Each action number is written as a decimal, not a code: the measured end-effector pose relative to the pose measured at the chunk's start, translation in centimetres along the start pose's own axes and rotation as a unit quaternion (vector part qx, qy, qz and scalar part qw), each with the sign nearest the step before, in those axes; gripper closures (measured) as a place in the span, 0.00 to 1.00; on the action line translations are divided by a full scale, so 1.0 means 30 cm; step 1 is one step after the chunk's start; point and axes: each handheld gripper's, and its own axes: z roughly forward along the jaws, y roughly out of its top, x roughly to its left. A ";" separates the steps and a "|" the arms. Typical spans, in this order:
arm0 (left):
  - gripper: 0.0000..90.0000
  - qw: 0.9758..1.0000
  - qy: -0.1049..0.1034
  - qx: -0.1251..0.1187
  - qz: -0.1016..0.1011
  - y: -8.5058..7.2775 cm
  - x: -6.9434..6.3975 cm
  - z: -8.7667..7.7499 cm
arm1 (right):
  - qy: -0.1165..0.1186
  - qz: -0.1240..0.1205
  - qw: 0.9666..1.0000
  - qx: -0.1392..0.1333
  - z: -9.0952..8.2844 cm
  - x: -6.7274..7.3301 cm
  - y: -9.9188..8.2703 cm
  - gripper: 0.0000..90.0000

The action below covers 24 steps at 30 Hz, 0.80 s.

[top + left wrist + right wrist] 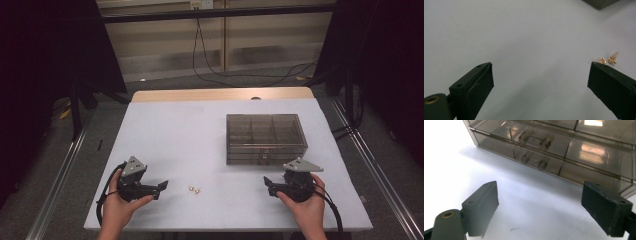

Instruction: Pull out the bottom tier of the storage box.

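Note:
Two tiny gold pieces (pixel 194 189) lie side by side on the white table top (pixel 180 140), near its front edge. In the left gripper view the same gold pieces (pixel 607 60) sit just beyond the right jaw tip. My left gripper (pixel 162 187) rests low at the front left, held in a hand, open and empty, its jaws pointing right toward the gold pieces. My right gripper (pixel 268 185) is at the front right, also open and empty. A smoky clear plastic box (pixel 265 137) with drawers and compartments stands behind it; its drawer handles (pixel 534 140) face my right gripper (pixel 540 202).
The table's wooden far edge (pixel 220 94) lies beyond the white top. Black cables (pixel 240 74) run across the floor behind the table, and metal rails (pixel 60 170) flank it on both sides. Bare white surface spreads across the table's left half.

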 end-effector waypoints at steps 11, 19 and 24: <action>0.07 1.000 0.005 -0.003 0.001 0.017 0.004 0.013 | -0.007 0.011 1.000 -0.002 -0.001 -0.006 -0.006 0.15; 0.07 1.000 0.005 0.000 0.005 0.027 0.004 0.026 | -0.016 0.023 1.000 -0.007 0.012 0.014 0.015 0.15; 0.07 1.000 0.006 -0.003 0.005 0.028 0.003 0.027 | -0.018 0.027 0.999 -0.009 0.035 0.037 0.028 0.15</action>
